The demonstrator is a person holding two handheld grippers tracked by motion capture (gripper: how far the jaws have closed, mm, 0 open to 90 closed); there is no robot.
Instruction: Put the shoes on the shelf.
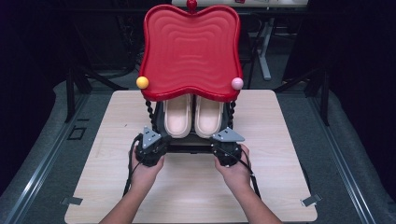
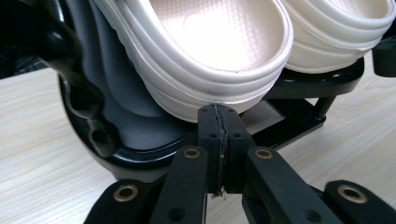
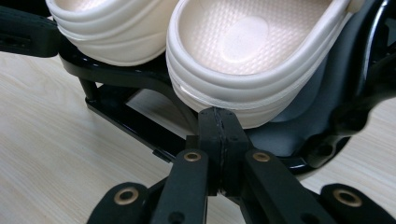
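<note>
From the high view, a black shoe rack (image 1: 194, 140) with a glossy red tray top (image 1: 190, 51) stands mid-desk toward the far edge, a pair of cream foam clogs (image 1: 192, 116) on its lower shelf, with the left gripper (image 1: 149, 145) and right gripper (image 1: 226, 143) at its near corners. In the left gripper view the jaws are pressed together, holding nothing, just under the left clog's heel rim (image 2: 210, 88). In the right gripper view the jaws are likewise closed and empty below the right clog's heel (image 3: 233, 100); the clogs look light, soft and springy, best pinched at that thick ribbed heel rim.
</note>
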